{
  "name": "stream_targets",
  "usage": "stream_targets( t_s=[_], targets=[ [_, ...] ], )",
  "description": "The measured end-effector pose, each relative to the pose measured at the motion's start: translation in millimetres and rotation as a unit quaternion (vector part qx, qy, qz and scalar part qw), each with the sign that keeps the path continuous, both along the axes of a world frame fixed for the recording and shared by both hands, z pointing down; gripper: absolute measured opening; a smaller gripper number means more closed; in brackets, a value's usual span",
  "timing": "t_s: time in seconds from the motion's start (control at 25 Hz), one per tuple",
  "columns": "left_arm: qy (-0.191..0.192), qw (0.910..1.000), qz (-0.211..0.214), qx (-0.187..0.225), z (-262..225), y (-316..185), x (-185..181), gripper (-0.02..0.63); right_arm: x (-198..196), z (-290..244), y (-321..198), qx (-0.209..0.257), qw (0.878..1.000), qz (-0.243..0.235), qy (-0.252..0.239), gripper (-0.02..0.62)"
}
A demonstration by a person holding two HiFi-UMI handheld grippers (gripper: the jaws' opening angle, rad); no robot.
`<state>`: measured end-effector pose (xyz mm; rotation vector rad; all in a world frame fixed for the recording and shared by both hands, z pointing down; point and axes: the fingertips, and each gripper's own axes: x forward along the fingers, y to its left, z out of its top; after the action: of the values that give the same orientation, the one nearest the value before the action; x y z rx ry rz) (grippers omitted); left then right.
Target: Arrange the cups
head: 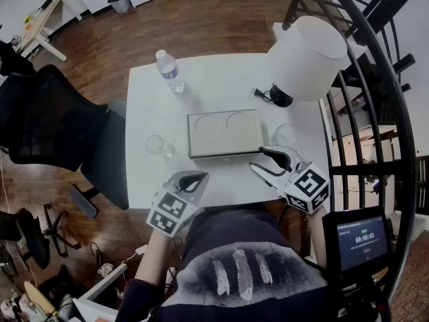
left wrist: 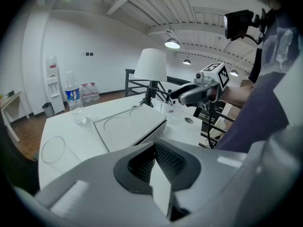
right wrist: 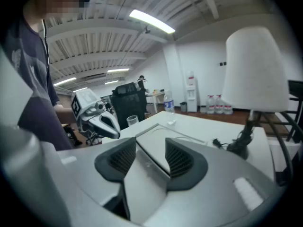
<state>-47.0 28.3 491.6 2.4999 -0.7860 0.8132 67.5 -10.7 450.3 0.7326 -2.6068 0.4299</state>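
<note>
Right hand-held gripper [head: 257, 158] open, seemingly just beside a cup [head: 284, 134]

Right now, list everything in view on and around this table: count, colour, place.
table: one, white, on a wood floor
tray: one, pale grey, two round recesses, middle of the table
left cup: one, clear glass, left of the tray
right cup: one, clear glass, right of the tray
water bottle: one, clear, blue label, far left of the table
lamp: one, white shade, black base, far right corner
office chair: one, black, left of the table
railing: one, black, right of the table
left claw: shut, empty, at the near edge
right claw: open, empty, near the right cup
</note>
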Motion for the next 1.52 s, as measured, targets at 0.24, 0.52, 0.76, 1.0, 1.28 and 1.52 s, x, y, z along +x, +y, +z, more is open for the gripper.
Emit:
stream_targets(
  t_s=[0.24, 0.52, 0.76, 1.0, 1.28, 1.52],
  targets=[
    [-0.002, 1.0, -0.006, 0.004, -1.4, -2.3, 0.9, 0.0, 122.4, 22.6, -24.0, 0.019, 0.989, 0.12, 0.086, 0.324],
    [-0.013, 0.9999, -0.006, 0.004, -0.5, -4.7, 10.5, 0.0, 166.3, 99.1, -19.6, -0.017, 0.972, 0.085, 0.218, 0.324],
    [-0.019, 0.9997, -0.014, -0.002, 0.8, -6.2, 14.2, 0.0, 154.9, 114.1, -37.9, -0.004, 0.966, 0.039, 0.257, 0.324],
    [-0.021, 0.9993, -0.03, -0.006, 5.3, -2.7, 13.3, 0.0, 161.8, 123.2, -38.2, -0.004, 0.959, -0.005, 0.285, 0.237],
    [-0.029, 0.9988, -0.038, -0.013, 9.1, -0.6, 10.6, 0.0, 161.5, 124.8, -43.8, 0.018, 0.951, -0.034, 0.307, 0.052],
    [-0.03, 0.9986, -0.043, -0.011, 11.2, -1.0, 11.3, 0.0, 158.8, 123.8, -41.0, 0.019, 0.958, -0.043, 0.283, 0.044]
  ],
)
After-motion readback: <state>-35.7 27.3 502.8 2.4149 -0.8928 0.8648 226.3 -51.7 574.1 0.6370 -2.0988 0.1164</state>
